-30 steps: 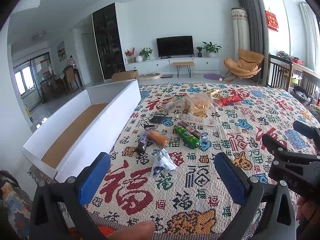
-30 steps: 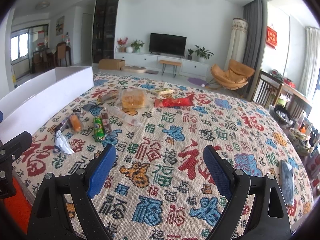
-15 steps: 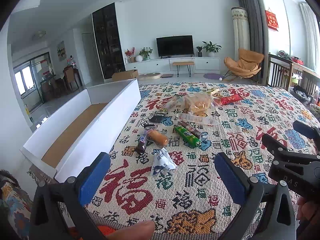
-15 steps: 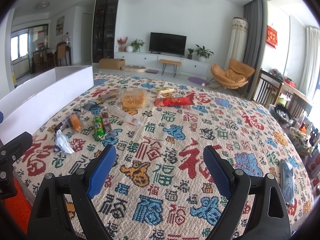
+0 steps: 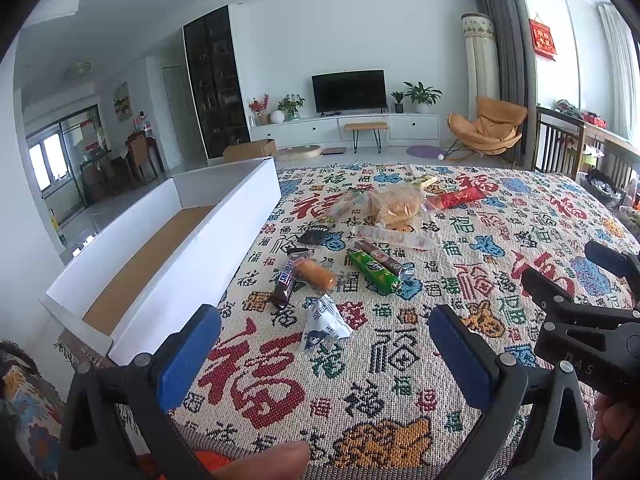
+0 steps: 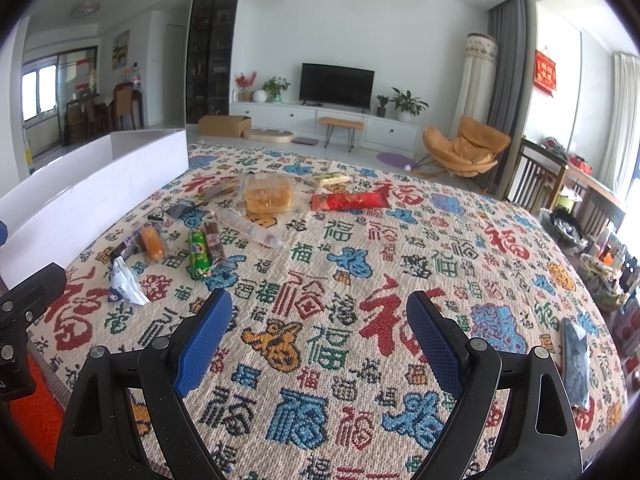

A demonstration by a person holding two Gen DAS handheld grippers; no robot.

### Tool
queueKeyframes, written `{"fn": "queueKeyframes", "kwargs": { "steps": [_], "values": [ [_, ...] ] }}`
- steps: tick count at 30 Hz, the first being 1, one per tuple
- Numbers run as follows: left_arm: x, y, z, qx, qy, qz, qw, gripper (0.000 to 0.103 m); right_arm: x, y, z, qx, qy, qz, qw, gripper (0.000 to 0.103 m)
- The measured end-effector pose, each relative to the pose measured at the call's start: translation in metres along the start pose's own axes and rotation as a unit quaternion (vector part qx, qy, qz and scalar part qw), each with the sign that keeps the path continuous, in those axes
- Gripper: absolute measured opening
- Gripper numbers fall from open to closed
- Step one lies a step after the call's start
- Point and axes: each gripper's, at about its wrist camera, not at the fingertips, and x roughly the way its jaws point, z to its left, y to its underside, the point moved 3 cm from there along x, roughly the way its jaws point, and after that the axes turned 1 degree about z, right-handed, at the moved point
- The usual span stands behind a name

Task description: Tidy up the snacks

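The cloth on the counter is woven all over with the character 福, and a brown bar reads "SNICKERS". The snacks lie just ahead of the left claw, a white packet nearest, beside the white box; they are ahead and left of the right claw. Both claws hover low over the cloth, spread wide, holding nothing.

Your left gripper has a black plastic frame with triangular cut-outs, silver screw heads at the joints, and blue ribbed pads on both fingers. Your right gripper matches it (its side carries faint "DAS" lettering). Bare skin of your thumb shows below.
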Motion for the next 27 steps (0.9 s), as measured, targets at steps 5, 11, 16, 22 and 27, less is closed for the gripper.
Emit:
{"fn": "queueKeyframes", "kwargs": {
  "steps": [5,11,16,22,27],
  "values": [
    [0.0,0.0001,-0.0002,0.0,0.0,0.0,1.0,0.103,0.0005,0.0002,0.0005,0.0,-0.001,0.001,1.0,0.091],
    [-0.0001,-0.0001,-0.0001,0.0,0.0,0.0,1.0,0.103,0.0012,0.0014,0.0009,0.001,-0.001,0.002,1.0,0.091],
    [0.0,-0.0002,-0.0002,0.0,0.0,0.0,1.0,0.103,0.0012,0.001,0.0007,0.001,-0.001,0.002,1.0,0.091],
    [0.0,-0.0002,-0.0003,0.0,0.0,0.0,1.0,0.103,0.0013,0.0007,0.0007,0.001,-0.001,0.002,1.0,0.091],
    [-0.0001,0.0,-0.0005,0.0,0.0,0.0,1.0,0.103,0.001,0.0008,0.0006,0.001,-0.001,0.002,1.0,0.091]
  ]
}}
